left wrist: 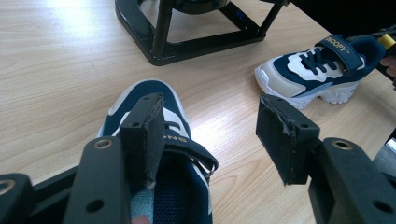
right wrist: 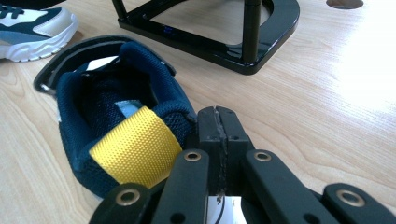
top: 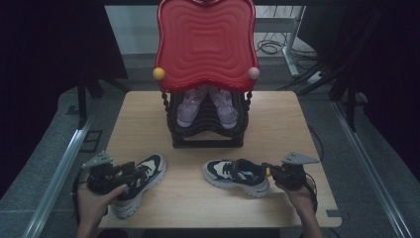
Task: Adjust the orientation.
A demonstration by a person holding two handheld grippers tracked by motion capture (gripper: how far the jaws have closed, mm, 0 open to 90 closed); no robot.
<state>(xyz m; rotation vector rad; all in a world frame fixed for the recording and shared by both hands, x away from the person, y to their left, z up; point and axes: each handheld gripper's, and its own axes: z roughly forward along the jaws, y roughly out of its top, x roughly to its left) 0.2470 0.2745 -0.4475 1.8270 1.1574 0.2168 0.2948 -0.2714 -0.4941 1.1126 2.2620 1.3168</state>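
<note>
Two navy-and-white sneakers lie on the wooden table (top: 277, 124). The left sneaker (top: 141, 181) (left wrist: 142, 93) points away from me; my left gripper (top: 124, 173) (left wrist: 210, 116) stands open at its heel end, with one pad (left wrist: 144, 135) over the shoe's opening and the other out beside the shoe above bare wood. The right sneaker (top: 233, 176) (right wrist: 116, 93) (left wrist: 313, 70) lies with its toe to the left. My right gripper (top: 271, 172) (right wrist: 219, 123) is shut, its tips against the heel collar beside a yellow pull tab (right wrist: 135, 144).
A black rack (top: 208, 134) (left wrist: 187, 46) (right wrist: 210, 42) stands at the table's middle back, with a pair of purple shoes (top: 205, 106) inside and a red wavy top (top: 205, 42). Bare wood lies on both sides of the rack and between the sneakers.
</note>
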